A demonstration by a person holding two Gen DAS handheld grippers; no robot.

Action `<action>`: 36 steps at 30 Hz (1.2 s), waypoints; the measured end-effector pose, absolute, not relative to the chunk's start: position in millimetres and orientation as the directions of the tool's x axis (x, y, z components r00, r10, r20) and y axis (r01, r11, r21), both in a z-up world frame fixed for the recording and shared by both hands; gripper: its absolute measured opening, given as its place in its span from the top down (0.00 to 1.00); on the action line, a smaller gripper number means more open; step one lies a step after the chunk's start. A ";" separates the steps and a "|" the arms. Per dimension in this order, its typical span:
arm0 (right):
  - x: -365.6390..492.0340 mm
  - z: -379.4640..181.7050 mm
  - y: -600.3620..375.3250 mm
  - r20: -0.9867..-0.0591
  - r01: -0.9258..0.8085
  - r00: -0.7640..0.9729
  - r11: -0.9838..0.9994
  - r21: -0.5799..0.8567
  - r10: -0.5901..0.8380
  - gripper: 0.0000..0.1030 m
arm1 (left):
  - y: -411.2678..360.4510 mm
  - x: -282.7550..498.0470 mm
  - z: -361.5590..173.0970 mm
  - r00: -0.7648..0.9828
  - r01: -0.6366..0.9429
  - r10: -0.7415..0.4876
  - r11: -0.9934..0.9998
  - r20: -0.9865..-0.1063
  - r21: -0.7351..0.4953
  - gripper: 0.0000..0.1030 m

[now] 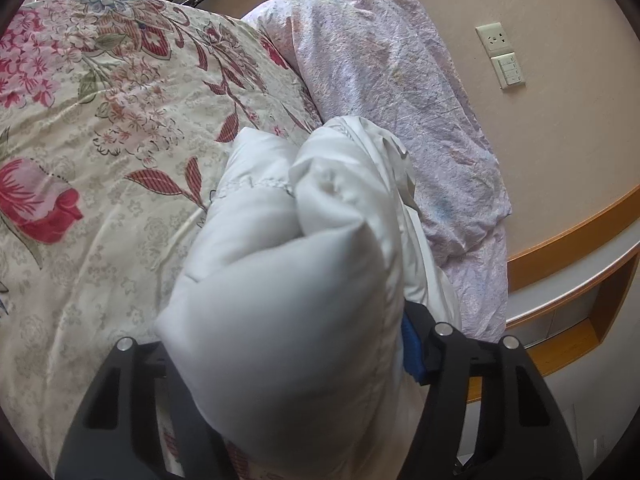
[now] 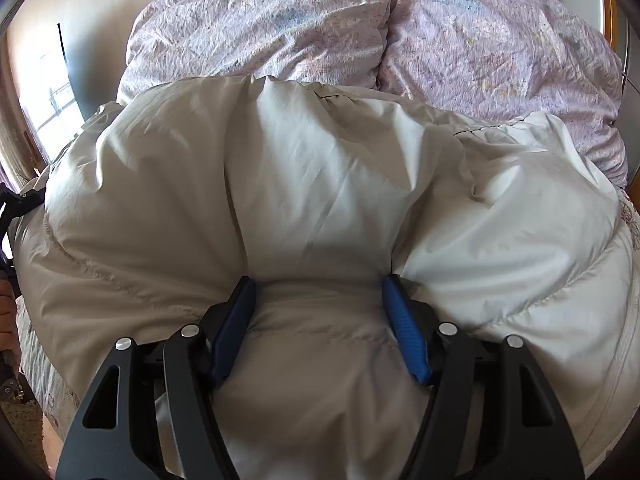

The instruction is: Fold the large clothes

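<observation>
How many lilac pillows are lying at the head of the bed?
2. One lilac pillow lies at the left, the other lilac pillow at the right, side by side behind the white puffy garment. More may be hidden.

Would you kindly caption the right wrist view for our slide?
Right gripper clamps a fold of the white puffy garment on the bed, lilac duvet behind.

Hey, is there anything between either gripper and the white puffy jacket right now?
Nothing visible. The white puffy jacket already bulges between the blue pads of the right gripper. In the left wrist view it also fills the left gripper, hiding one pad. Only the floral bedspread lies beneath.
</observation>
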State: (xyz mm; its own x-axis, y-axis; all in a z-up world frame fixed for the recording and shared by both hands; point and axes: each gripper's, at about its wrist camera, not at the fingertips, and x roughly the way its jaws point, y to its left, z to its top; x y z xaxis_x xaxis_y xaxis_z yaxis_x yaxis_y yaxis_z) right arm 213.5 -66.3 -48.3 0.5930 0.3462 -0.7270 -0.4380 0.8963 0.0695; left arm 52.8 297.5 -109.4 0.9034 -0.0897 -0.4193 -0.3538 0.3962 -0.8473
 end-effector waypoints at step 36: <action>213.4 -54.4 -66.5 -0.732 -0.399 0.609 0.916 0.049 0.304 0.35 | 103.0 113.0 85.5 0.931 0.146 -0.267 0.898 -0.250 -0.415 0.66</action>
